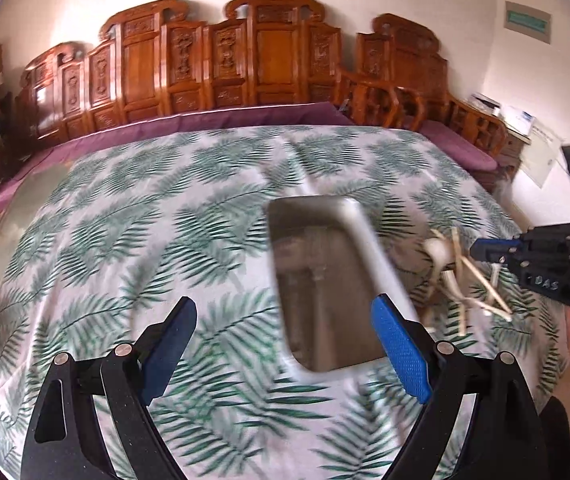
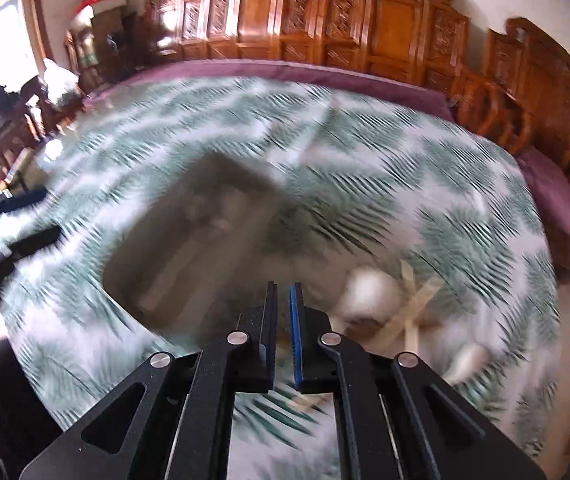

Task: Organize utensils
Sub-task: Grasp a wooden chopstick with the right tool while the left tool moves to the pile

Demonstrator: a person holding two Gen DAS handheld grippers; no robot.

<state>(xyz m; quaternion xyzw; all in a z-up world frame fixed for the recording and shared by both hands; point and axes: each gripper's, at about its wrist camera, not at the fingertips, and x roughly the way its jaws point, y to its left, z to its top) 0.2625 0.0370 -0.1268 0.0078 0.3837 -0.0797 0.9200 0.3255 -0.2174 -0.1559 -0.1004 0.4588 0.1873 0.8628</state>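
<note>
1. The left gripper [image 1: 285, 324] hangs wide open and empty above the near end of the tray [image 1: 369, 248].
2. The right gripper [image 2: 283, 300] is closed on nothing.
3. Chopsticks [image 1: 481, 280] and white spoons [image 1: 437, 254] lie piled just right of the tray on the leaf-print tablecloth [image 1: 125, 220].

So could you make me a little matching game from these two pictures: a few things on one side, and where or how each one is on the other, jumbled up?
Things:
1. left gripper
2. right gripper
3. tray
4. pile of utensils
5. purple cushion

Descriptions:
A. grey, sitting on the leaf-print tablecloth
B. jaws spread wide, nothing between them
C. pale spoons and sticks, loose on the cloth beside the tray
D. jaws almost together, nothing held
E. runs along the carved wooden bench behind the table

Pairs: 1-B, 2-D, 3-A, 4-C, 5-E
</note>
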